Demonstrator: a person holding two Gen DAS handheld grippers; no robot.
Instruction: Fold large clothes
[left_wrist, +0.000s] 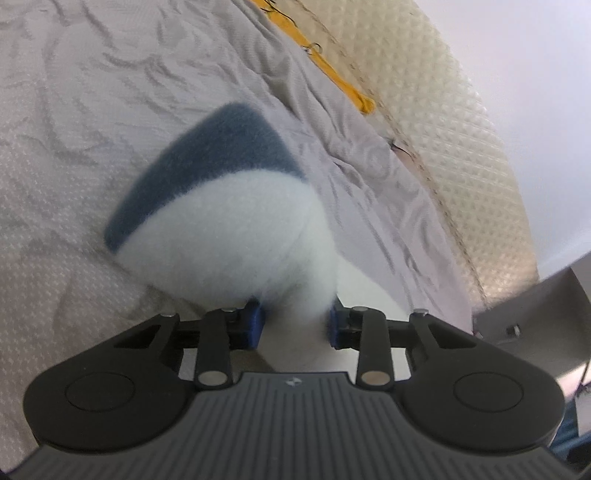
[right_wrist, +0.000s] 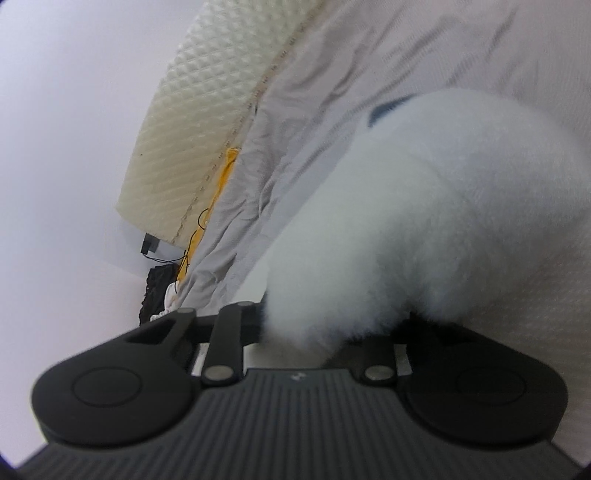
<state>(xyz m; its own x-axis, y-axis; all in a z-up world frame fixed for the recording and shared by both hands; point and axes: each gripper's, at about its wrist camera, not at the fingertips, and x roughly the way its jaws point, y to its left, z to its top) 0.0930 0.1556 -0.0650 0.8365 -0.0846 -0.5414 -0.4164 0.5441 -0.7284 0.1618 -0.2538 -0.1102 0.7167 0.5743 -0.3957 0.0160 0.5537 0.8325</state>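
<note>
A fluffy white fleece garment with a blue-grey band along one edge hangs bunched over the bed sheet. My left gripper is shut on it, with the white fleece pinched between the two blue pads. In the right wrist view the same white fleece fills the right half, with a thin blue streak near its top. It narrows into my right gripper and covers the fingertips. That gripper looks shut on the fleece.
The wrinkled pale grey sheet covers the bed. A cream quilted mattress edge and a yellow strip run along its side by a white wall. A dark bundle with cords lies at the bed's corner. A grey furniture piece stands right.
</note>
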